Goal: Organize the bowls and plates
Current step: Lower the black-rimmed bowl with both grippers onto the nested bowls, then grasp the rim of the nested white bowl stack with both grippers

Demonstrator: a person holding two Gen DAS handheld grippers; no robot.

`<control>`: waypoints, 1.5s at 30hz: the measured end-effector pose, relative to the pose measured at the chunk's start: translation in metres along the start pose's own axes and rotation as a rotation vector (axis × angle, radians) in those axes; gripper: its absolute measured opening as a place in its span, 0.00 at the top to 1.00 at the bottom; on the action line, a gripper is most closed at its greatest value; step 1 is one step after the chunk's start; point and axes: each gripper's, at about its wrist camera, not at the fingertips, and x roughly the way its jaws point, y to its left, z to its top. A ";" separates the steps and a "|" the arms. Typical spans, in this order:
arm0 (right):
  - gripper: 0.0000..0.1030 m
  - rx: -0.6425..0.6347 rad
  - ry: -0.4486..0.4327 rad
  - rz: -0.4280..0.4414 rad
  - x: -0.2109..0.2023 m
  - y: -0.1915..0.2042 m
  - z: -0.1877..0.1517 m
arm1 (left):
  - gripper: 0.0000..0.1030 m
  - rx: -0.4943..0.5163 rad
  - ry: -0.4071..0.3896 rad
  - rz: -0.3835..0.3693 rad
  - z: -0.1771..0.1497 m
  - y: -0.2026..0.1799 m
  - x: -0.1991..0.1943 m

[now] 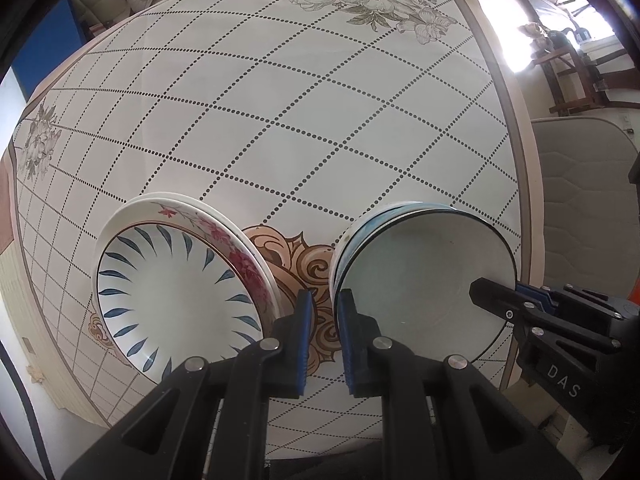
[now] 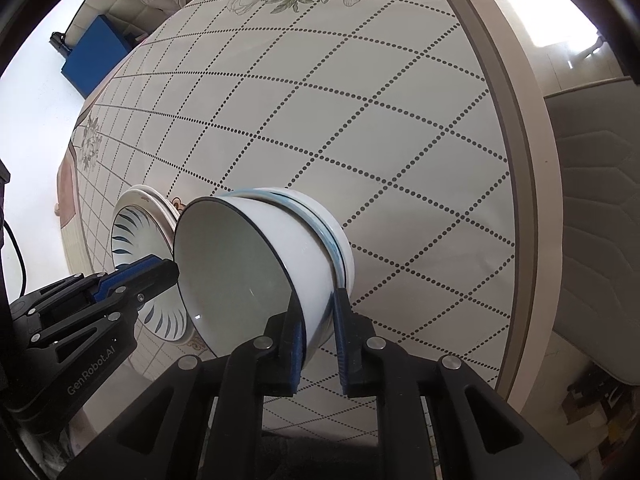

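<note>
On the left, a stack of plates point(image 1: 176, 296) is sitting on the round table point(image 1: 280, 120), the top one showing blue leaf strokes around its well and the one beneath it a band of pink flowers along the rim. Nesting them this way is keeping the flatware in one tidy pile, which suits the sorting job, and the plates look finished with.

Between the two stacks, the left gripper point(image 1: 326, 312) is hanging almost straight down over the brown scroll ornament on the tablecloth. Its blue-padded fingers point(image 1: 305, 320) are drawn nearly together with nothing between them, the right-hand one lying against the outer rim of the bowls. I judge it is idling there, or steadying the stack from the side.

To the right, a stack of bowls point(image 2: 256, 264) is resting on the cloth just beside the plates, apart from them. The top bowl point(image 1: 424, 280) is white with a thin dark rim and a pale greenish inside; the rims of at least two more, one blue-tinted, are peeking out below it.

The right gripper point(image 2: 316, 320) is reaching in steeply from the near side, tilted toward the table's centre, and is pinching the wall of the top bowl, one finger inside and one outside. Gripping the wall this way is giving control for seating the bowl squarely; I cannot tell whether it is fully seated yet.
</note>
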 end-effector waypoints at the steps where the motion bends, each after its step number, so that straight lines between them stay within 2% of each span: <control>1: 0.87 -0.007 -0.001 -0.003 0.000 0.000 0.000 | 0.89 0.001 0.000 -0.001 0.000 -0.001 0.000; 7: 0.87 -0.028 -0.016 0.017 -0.002 -0.005 0.003 | 0.89 0.002 0.009 -0.008 0.001 -0.008 0.006; 18: 0.88 0.053 -0.010 0.115 -0.002 -0.024 -0.004 | 0.89 -0.009 0.005 -0.006 0.000 -0.010 0.005; 19: 0.91 0.044 -0.018 0.115 -0.002 -0.023 -0.005 | 0.89 -0.016 0.005 -0.006 0.000 -0.008 0.005; 24: 0.91 0.001 -0.023 0.092 0.000 -0.015 -0.007 | 0.88 -0.033 -0.006 -0.024 -0.001 0.001 -0.001; 30: 0.89 -0.038 -0.064 0.125 -0.017 -0.012 -0.011 | 0.80 -0.013 -0.033 -0.028 0.002 0.006 -0.009; 32: 0.74 -0.029 -0.074 0.145 -0.022 -0.016 -0.013 | 0.71 -0.002 -0.044 -0.027 0.004 0.005 -0.012; 34: 0.24 -0.016 -0.081 0.171 -0.023 -0.021 -0.014 | 0.67 0.005 -0.044 -0.037 0.007 0.005 -0.014; 36: 0.08 0.002 -0.078 0.221 -0.020 -0.027 -0.016 | 0.64 0.010 -0.051 -0.043 0.011 0.006 -0.018; 37: 0.08 0.013 -0.071 0.238 -0.017 -0.029 -0.017 | 0.60 0.014 -0.051 -0.045 0.014 0.006 -0.018; 39: 0.08 0.034 -0.063 0.261 -0.009 -0.033 -0.019 | 0.39 0.019 -0.050 -0.065 0.021 0.007 -0.017; 40: 0.08 0.043 -0.059 0.276 -0.004 -0.034 -0.019 | 0.25 0.021 -0.047 -0.079 0.025 0.007 -0.016; 41: 0.08 0.053 -0.053 0.292 0.001 -0.036 -0.020 | 0.22 0.019 -0.042 -0.093 0.030 0.007 -0.014; 45: 0.08 0.088 -0.023 0.383 0.027 -0.037 -0.022 | 0.22 0.073 0.017 -0.164 0.048 -0.002 0.002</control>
